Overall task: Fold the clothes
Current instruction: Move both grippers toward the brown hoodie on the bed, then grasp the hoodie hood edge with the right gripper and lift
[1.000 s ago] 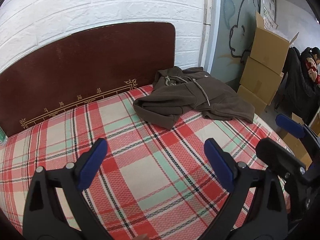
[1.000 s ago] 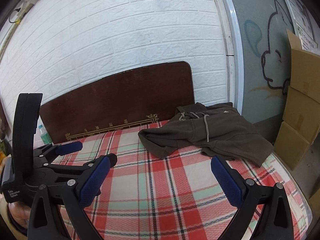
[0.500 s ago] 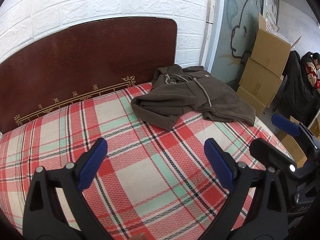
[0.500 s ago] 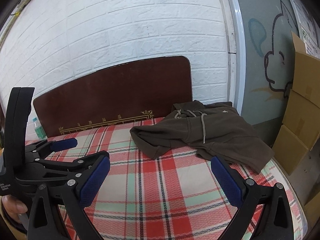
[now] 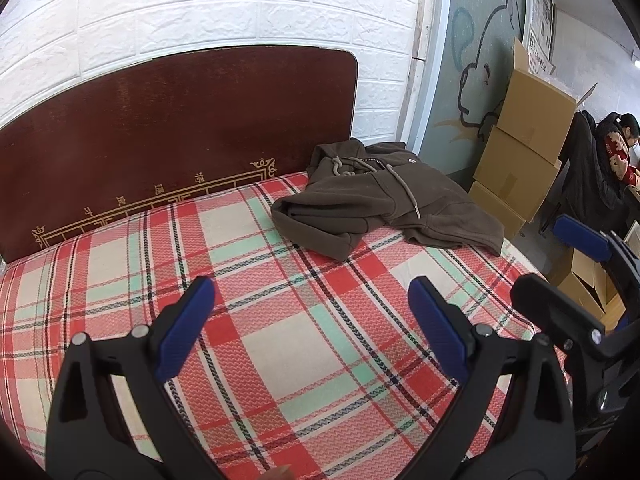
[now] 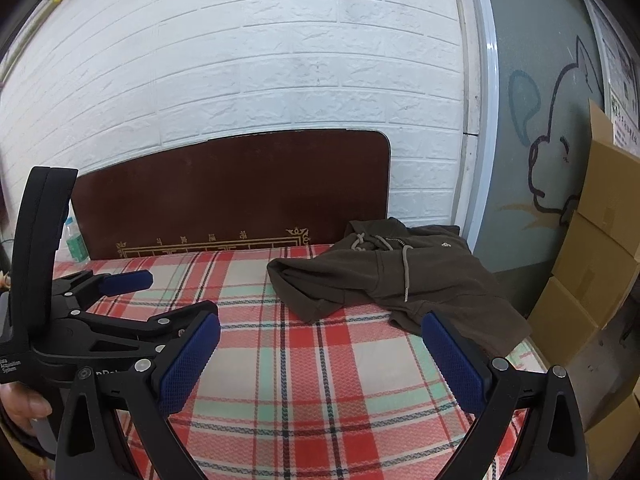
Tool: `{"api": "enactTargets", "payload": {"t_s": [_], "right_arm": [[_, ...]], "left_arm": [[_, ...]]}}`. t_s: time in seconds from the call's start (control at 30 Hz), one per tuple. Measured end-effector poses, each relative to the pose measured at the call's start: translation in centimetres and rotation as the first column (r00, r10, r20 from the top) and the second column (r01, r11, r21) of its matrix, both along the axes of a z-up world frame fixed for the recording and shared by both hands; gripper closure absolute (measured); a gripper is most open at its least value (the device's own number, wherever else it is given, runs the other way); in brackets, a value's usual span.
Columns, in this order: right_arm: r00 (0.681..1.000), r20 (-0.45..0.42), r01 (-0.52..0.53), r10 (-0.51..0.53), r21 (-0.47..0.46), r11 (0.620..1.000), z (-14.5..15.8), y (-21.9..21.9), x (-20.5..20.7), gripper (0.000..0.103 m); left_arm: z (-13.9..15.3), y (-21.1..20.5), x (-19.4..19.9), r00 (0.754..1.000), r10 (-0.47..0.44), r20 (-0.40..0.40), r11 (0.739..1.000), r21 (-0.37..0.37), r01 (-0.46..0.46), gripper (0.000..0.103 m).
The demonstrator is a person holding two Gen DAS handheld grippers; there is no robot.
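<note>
Both the left gripper [image 5: 310,320] and right gripper [image 6: 320,356] are hovering spread wide and empty, while the brown hoodie [image 5: 384,204] is lying loosely doubled-over near the headboard [image 5: 172,128], wanting pinches at its edges.

You have a dark brown hoodie [image 5: 384,204] with pale grey-beige drawstrings [image 5: 404,188] lying on a bed sheet [image 5: 280,320] checked in red, cream and mint green, crossed by thin dark lines. The headboard [image 5: 180,128] is deep reddish brown with a gold fret border. Your left tongs [image 5: 310,334] and right tongs [image 6: 320,364] are black with textured blue pads [image 6: 188,364]. The brick-patterned wall [image 6: 260,60] is white; beside it, a grey-green wall [image 6: 536,140] carries a dark-outlined cartoon. The cardboard boxes [image 5: 528,148] are tan.
</note>
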State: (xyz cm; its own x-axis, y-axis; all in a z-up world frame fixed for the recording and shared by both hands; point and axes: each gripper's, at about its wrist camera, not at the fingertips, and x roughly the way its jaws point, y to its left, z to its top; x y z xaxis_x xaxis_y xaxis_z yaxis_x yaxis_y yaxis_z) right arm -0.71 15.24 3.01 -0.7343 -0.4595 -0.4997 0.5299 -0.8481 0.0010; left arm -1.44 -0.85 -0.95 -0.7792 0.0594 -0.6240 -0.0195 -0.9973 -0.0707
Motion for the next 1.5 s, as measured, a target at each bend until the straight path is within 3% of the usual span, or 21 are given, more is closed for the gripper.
{"api": "enactTargets", "payload": {"t_s": [0.47, 0.63, 0.73, 0.83, 0.97, 1.2, 1.4, 1.47, 1.5], "right_arm": [[0.996, -0.029, -0.078, 0.081, 0.098, 0.992, -0.3, -0.6, -1.8, 0.000], [0.992, -0.076, -0.093, 0.104, 0.133, 0.987, -0.1, -1.1, -2.5, 0.000], [0.990, -0.055, -0.118, 0.128, 0.150, 0.982, -0.2, -1.6, -4.0, 0.000], [0.989, -0.054, -0.123, 0.137, 0.204, 0.971, -1.0, -2.4, -6.0, 0.000], [0.981, -0.035, -0.170, 0.192, 0.331, 0.928, -3.2, -4.4, -9.5, 0.000], [0.966, 0.041, -0.236, 0.256, 0.548, 0.803, -8.8, -9.3, -16.9, 0.000], [0.929, 0.215, -0.369, 0.300, 0.530, 0.763, -11.0, -13.5, -23.1, 0.002], [0.901, 0.321, -0.421, 0.292, 0.478, 0.771, -11.8, -14.3, -24.8, 0.011], [0.890, 0.351, -0.435, 0.292, 0.460, 0.774, -11.8, -14.5, -25.1, 0.025]], "left_arm": [[-1.1, 0.9, -1.6, 0.999, 0.017, 0.028, 1.000, -0.023, -0.016, 0.005], [-1.8, 0.8, -2.9, 0.999, 0.018, 0.033, 1.000, -0.025, -0.017, 0.005], [-2.5, 0.4, -4.1, 0.998, 0.017, 0.053, 1.000, -0.018, -0.016, 0.005], [-3.4, -0.3, -5.5, 0.997, 0.023, 0.077, 1.000, 0.000, -0.023, 0.005], [-5.0, -1.2, -7.6, 0.994, 0.025, 0.104, 1.000, 0.014, -0.027, 0.005], [-8.5, -4.1, -10.3, 0.985, 0.059, 0.164, 0.997, 0.048, -0.067, 0.005], [-9.7, -6.6, -11.8, 0.978, 0.065, 0.197, 0.994, 0.071, -0.081, 0.005], [-9.8, -7.4, -12.1, 0.977, 0.072, 0.201, 0.993, 0.076, -0.089, 0.005], [-9.8, -7.6, -12.2, 0.975, 0.079, 0.205, 0.993, 0.074, -0.096, 0.005]]}}
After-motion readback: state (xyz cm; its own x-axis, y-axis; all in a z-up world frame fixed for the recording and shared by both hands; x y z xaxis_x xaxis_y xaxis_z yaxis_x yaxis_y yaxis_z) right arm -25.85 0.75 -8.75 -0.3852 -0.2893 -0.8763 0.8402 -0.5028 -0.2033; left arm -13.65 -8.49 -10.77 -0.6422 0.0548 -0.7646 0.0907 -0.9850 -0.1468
